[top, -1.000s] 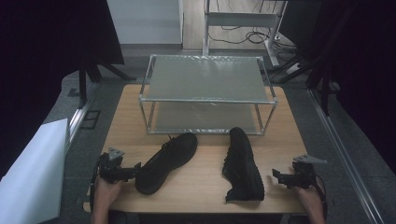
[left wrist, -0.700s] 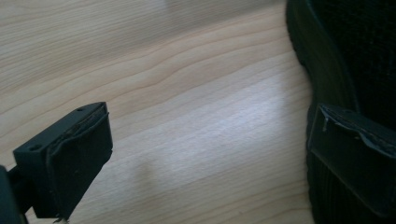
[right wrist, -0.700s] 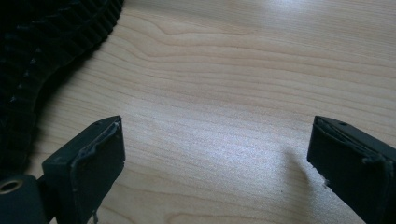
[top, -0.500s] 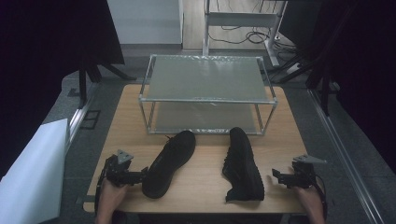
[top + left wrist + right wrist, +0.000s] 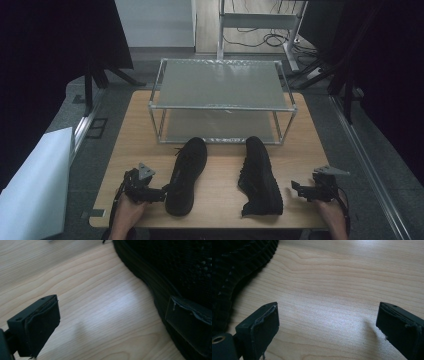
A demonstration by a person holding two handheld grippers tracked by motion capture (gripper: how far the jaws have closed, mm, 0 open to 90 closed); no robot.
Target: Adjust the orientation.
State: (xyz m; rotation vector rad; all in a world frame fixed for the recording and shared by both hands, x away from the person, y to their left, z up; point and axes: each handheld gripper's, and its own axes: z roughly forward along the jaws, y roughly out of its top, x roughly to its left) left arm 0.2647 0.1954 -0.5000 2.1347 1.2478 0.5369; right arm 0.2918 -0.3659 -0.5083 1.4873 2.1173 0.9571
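My left gripper [image 5: 161, 193] gapes wide at lower left, one jaw against the left shoe [image 5: 186, 175]. My right gripper [image 5: 296, 188], equally wide, sits apart from the right shoe [image 5: 259, 175]. Upper centre, both rack [image 5: 221, 106] shelves hold nothing.

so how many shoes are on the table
2, both black: the left shoe beside the left tool, the right shoe nearer the right tool. Rack shelves look bare.

You had two black shoes [image 5: 186, 175] [image 5: 260, 175], one two-tier metal rack [image 5: 220, 102], one bench [image 5: 220, 200], and two grippers [image 5: 161, 193] [image 5: 296, 188].
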